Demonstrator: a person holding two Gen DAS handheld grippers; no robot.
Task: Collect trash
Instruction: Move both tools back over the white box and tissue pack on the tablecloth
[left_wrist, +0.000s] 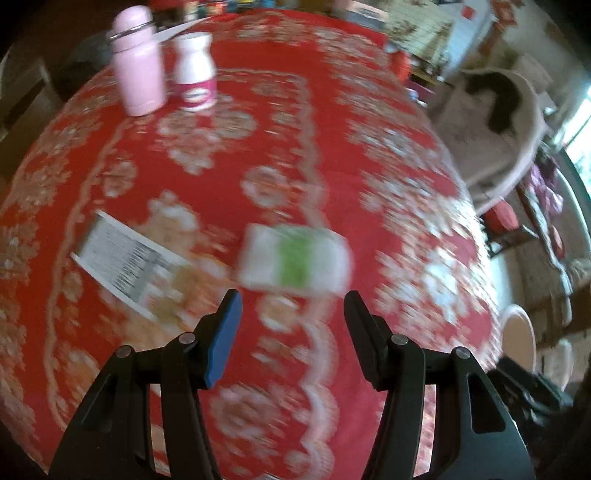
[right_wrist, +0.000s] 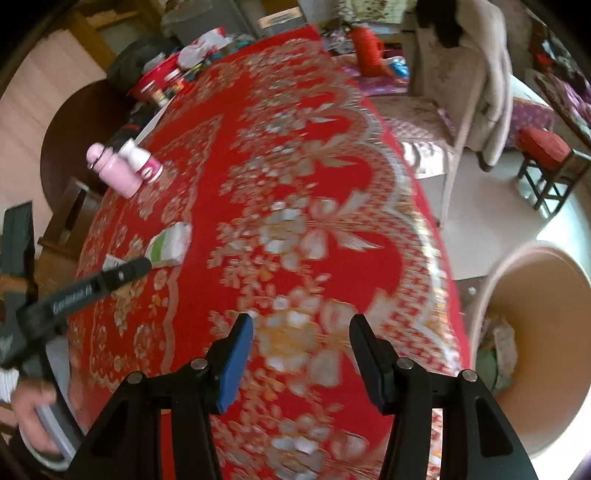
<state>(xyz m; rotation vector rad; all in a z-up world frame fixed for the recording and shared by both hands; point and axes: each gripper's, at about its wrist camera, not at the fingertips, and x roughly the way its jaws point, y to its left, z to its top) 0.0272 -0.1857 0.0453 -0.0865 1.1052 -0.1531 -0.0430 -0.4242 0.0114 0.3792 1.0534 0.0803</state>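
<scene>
A white and green packet (left_wrist: 295, 258) lies on the red floral tablecloth (left_wrist: 332, 147), just beyond the tips of my left gripper (left_wrist: 291, 299), which is open and empty above the cloth. Left of the packet lies a flat printed wrapper (left_wrist: 125, 266). In the right wrist view my right gripper (right_wrist: 303, 321) hangs open over bare cloth with nothing between its fingers. The packet (right_wrist: 170, 243) lies far to its left, where a finger (right_wrist: 122, 273) of the left gripper reaches toward it. The image is motion-blurred.
A pink bottle (left_wrist: 138, 62) and a white bottle with a pink label (left_wrist: 194, 72) stand at the far left of the table. A beige bin (right_wrist: 535, 424) holding some scraps stands beside the table's right edge. A chair (right_wrist: 461, 92) and a red stool (right_wrist: 543, 147) stand beyond.
</scene>
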